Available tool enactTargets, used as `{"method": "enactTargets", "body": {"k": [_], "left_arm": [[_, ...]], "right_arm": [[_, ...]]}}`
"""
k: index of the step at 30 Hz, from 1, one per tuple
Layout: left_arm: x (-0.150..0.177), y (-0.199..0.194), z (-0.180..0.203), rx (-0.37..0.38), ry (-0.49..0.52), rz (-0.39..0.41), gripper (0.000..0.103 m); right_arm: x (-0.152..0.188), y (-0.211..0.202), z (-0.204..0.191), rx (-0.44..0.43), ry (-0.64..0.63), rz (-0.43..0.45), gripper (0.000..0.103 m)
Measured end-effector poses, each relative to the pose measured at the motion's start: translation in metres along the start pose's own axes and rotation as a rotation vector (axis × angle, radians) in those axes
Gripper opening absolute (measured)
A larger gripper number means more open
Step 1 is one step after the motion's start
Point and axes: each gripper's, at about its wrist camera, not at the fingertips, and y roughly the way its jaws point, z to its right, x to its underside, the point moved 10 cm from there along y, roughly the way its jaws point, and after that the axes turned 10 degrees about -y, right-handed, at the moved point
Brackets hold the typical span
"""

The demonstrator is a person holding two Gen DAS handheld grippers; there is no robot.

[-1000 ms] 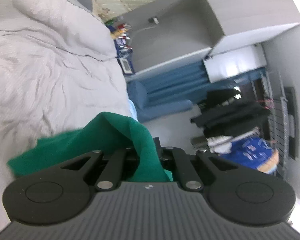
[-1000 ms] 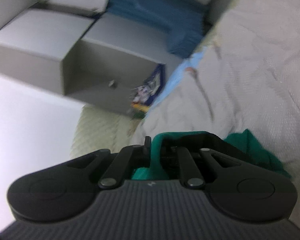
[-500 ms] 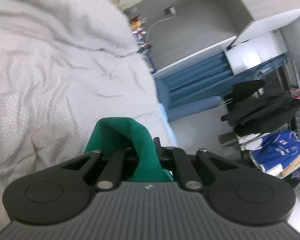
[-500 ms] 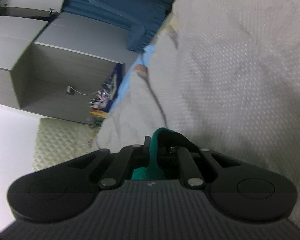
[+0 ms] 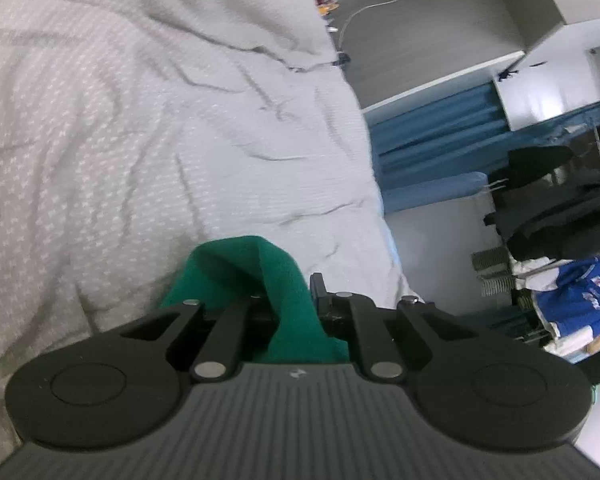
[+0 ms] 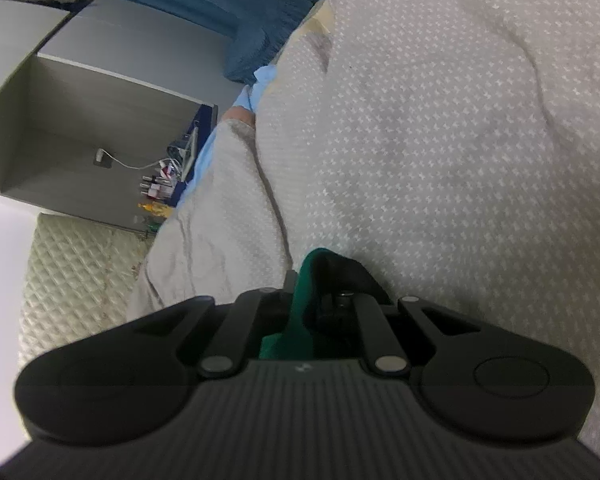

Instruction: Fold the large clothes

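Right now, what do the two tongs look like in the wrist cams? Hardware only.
Both match. The left tongs and right tongs each sit on a dark grey ribbed housing with a tiny pale logo at its front edge. Matte black linkage arms pivot on silver round pins, flanked by two large black discs with recessed circles. No cables, hands or sleeves are visible.

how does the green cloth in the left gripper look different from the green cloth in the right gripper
The left gripper has a broad, bright loop of green cloth and its jaws are opening. The right gripper shows only a narrow, shadowed edge of green cloth. Both hold it over the pale bedspread.
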Motion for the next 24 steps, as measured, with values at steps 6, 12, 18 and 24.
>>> {"method": "enactTargets", "body": {"k": [6, 12, 18, 24], "left_arm": [[0.001, -0.038, 0.033, 0.113, 0.023, 0.069, 0.08], [0.021, -0.068, 0.066, 0.128, 0.209, 0.114, 0.081], [0.049, -0.064, 0.07, 0.092, 0.321, 0.078, 0.081], [0.058, -0.052, 0.068, 0.003, 0.424, 0.107, 0.081]], "right_arm": [[0.001, -0.031, -0.017, -0.067, -0.006, 0.035, 0.046], [0.002, -0.083, -0.051, -0.118, -0.129, 0.154, 0.08], [0.014, -0.103, -0.083, -0.102, -0.332, 0.2, 0.08], [0.028, -0.077, -0.1, -0.044, -0.472, 0.145, 0.08]]}}
